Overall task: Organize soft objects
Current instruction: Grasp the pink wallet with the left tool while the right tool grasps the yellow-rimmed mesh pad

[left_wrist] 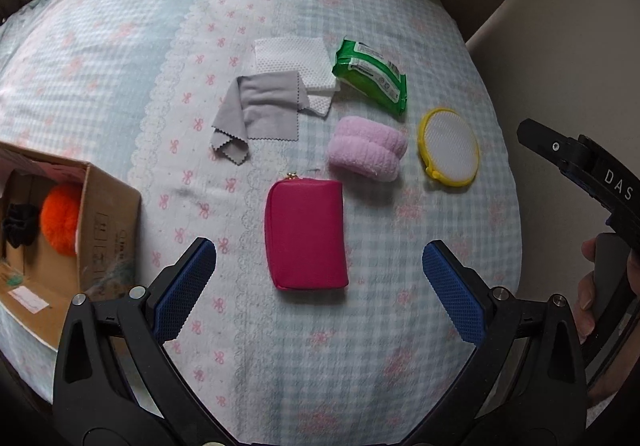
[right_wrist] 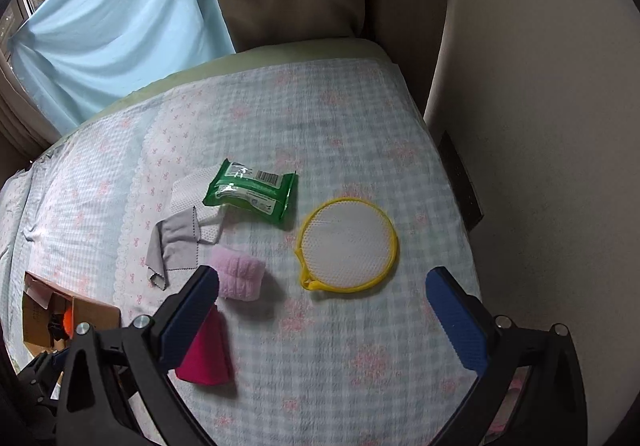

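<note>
Partly done, by the look of it: an orange pompom (left_wrist: 60,218) and a black scrunchie (left_wrist: 18,224) already inside the cardboard box (left_wrist: 108,222); six items left out on the checked bedspread (left_wrist: 400,326). Nearest to the box, a magenta zip pouch (left_wrist: 306,234), plump and smooth; beyond the pouch, a crumpled grey cloth (left_wrist: 260,112) over a white mesh cloth (left_wrist: 292,58), a green wipes pack (left_wrist: 370,74), a fluffy pink roll (left_wrist: 366,148), a yellow-rimmed mesh disc (left_wrist: 448,146). Left gripper (left_wrist: 320,278) spread wide, empty, straddling the pouch; right gripper (right_wrist: 322,306) likewise wide apart, empty, hovering near the disc.
</note>
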A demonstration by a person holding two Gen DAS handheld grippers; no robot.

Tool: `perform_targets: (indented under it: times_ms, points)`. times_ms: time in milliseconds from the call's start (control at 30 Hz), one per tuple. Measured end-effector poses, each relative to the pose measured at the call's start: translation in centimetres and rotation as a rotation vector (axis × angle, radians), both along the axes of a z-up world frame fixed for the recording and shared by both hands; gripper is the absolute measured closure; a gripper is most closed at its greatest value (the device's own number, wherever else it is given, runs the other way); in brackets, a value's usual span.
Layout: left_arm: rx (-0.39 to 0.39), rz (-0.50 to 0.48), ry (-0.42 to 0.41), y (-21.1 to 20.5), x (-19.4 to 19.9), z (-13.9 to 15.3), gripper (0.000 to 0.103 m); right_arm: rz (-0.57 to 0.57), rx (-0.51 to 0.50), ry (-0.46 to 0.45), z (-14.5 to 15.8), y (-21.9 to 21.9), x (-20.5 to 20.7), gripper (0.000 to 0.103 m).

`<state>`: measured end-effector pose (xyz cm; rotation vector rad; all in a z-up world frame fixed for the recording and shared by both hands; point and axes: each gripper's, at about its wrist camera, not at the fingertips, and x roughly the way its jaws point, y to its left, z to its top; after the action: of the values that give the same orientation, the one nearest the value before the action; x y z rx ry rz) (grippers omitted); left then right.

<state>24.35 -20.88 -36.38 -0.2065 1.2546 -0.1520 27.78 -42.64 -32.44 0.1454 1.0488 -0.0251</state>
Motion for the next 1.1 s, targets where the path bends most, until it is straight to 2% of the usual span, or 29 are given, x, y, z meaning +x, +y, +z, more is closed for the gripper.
perform_targets:
  times_ms: [133,267,533,700,767,833,1100]
  points:
    - [0.003,0.008,0.027,-1.1,1.0,-4.8,0.001,0.007,-0.007,0.025,-4.7,-1.0,2.8,0.0]
    - [0.017,0.011,0.052,-1.8,1.8,-8.1,0.004,-0.003,0.011,0.058,-8.7,-1.6,5.1,0.0]
    - [0.03,0.024,0.072,-2.4,2.7,-11.4,0.008,0.0,-0.014,0.109,-13.5,-1.6,7.9,0.0]
    - [0.051,0.007,0.072,-3.0,3.3,-12.4,0.009,-0.015,-0.025,0.115,-14.7,-2.0,8.3,0.0]
    - [0.07,0.002,0.062,-3.2,3.6,-12.4,0.015,-0.011,-0.034,0.116,-15.0,-2.0,8.3,0.0]
    - [0.12,-0.002,0.061,-3.6,3.7,-12.5,0.03,-0.01,-0.038,0.11,-15.1,-2.1,8.4,0.0]
    - [0.135,-0.009,0.047,-3.4,3.5,-12.1,0.051,-0.017,-0.063,0.085,-14.9,-1.9,8.1,0.018]
